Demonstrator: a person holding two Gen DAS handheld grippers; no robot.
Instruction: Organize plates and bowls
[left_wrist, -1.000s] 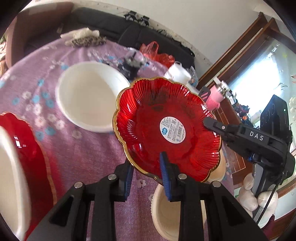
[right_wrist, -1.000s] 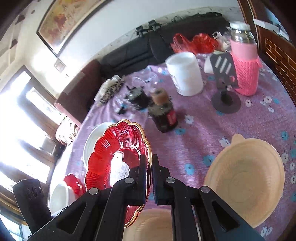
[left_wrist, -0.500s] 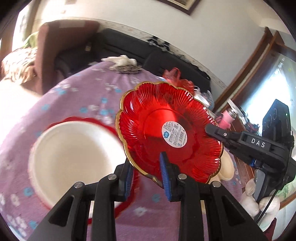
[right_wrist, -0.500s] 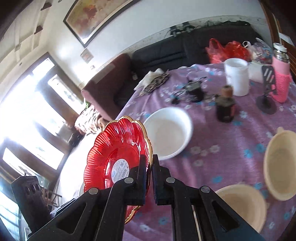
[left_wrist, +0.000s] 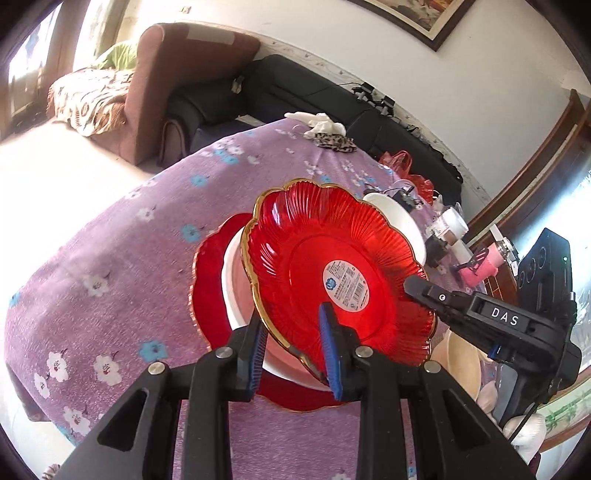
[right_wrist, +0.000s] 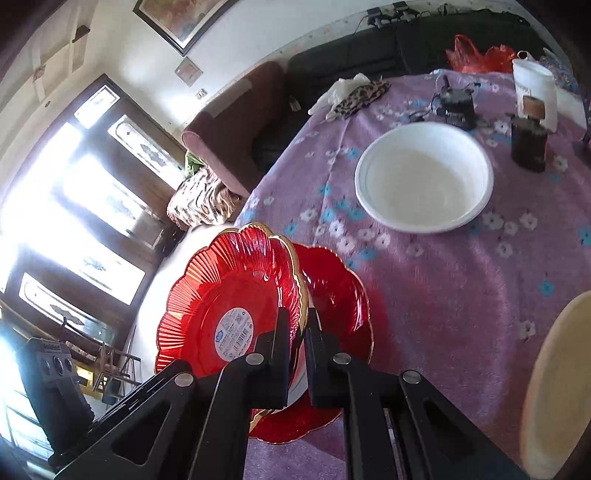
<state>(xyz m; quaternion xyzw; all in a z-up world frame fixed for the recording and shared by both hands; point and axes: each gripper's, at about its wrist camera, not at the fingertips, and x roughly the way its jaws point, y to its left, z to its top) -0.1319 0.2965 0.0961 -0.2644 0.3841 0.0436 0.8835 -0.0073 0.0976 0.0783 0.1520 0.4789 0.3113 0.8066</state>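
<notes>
You had both hand-held grippers, left (left_wrist: 293, 345) and right (right_wrist: 295, 334), clamped on the red plate (left_wrist: 332, 275), tilted above a white bowl (left_wrist: 236, 280) on the tabletop (left_wrist: 122, 266).

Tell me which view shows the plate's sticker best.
The left wrist view: the white sticker faces the camera almost squarely at the middle of the held red plate, unobstructed. The right wrist view shows the same sticker at a slant, smaller, with its lower edge near the right claw.
</notes>
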